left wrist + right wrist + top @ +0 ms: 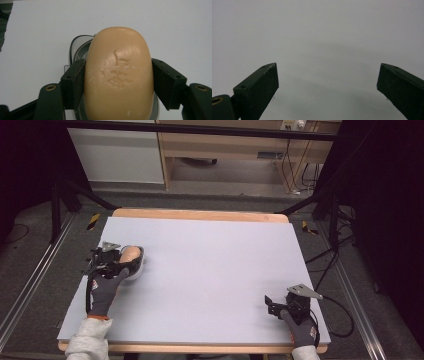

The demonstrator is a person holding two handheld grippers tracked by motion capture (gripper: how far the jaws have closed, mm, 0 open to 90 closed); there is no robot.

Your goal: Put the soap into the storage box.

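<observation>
**A:** Where am I in the job? From the high view I have the left gripper point(125, 261) at the left side of the table point(210, 270), with a bar of soap point(129, 254) between its jaws, over something dark-rimmed.

**B:** That is the soap dish point(78, 46). The left gripper view shows it better: the peach soap point(118, 75) sits lengthwise between the two black pads point(79, 82), both pressed against its long sides, and the dish's clear rim peeks out behind and under it. So the left tongs are pinching the soap.

**A:** Is it being lifted out, or set in?

**B:** I cannot tell from this. The soap is at the dish, either resting in it or just above it; I'd judge the step as the handling of the soap at the dish itself. If I'm putting it down, the next move calls for lowering it flat and centred, then easing the jaws apart without dragging the bar. If I'm taking it out, a straight lift, so the dish doesn't come along.

**A:** And the right gripper point(272, 304)?

**B:** It rests near the table's right front corner, well apart from the soap. Its own view has the jaws spread wide over bare grey surface, nothing between them.

**A:** Anything else the close view adds?

**B:** The stamped mark on top of the soap, which the high view is too small to show.
</observation>
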